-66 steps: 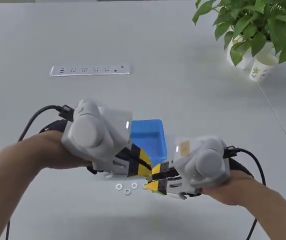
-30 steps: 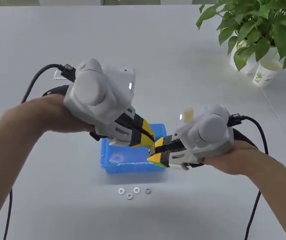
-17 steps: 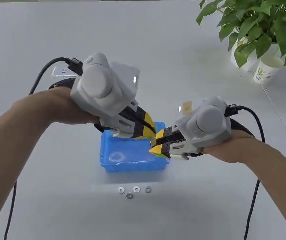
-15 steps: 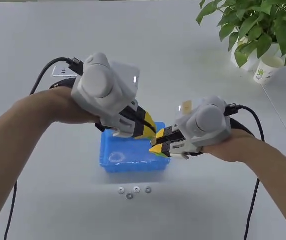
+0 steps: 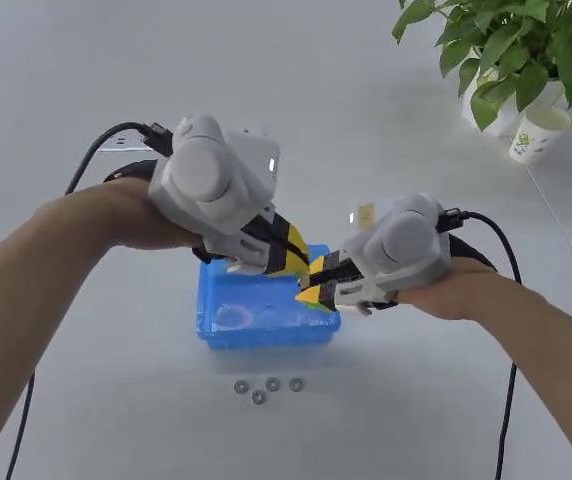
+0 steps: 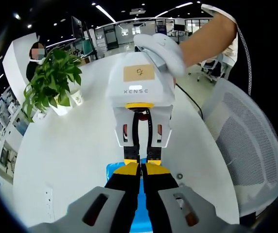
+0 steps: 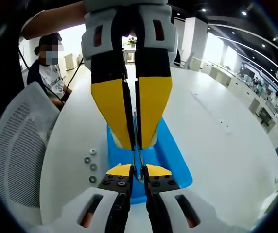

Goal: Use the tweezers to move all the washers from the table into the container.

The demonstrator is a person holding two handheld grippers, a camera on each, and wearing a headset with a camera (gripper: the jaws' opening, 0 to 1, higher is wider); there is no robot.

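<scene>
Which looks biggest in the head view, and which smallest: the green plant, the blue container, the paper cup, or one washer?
1. green plant, though farther away and cut by the picture's edge
2. blue container, partly covered
3. paper cup
4. washer, by far the tiniest

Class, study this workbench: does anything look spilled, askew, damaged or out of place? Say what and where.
Nothing stands out. The blue container sits flat and whole, four washers lie clustered on the table just outside its near wall, and the potted plant stands upright. The left gripper and right gripper pinch thin tweezers above it.
</scene>
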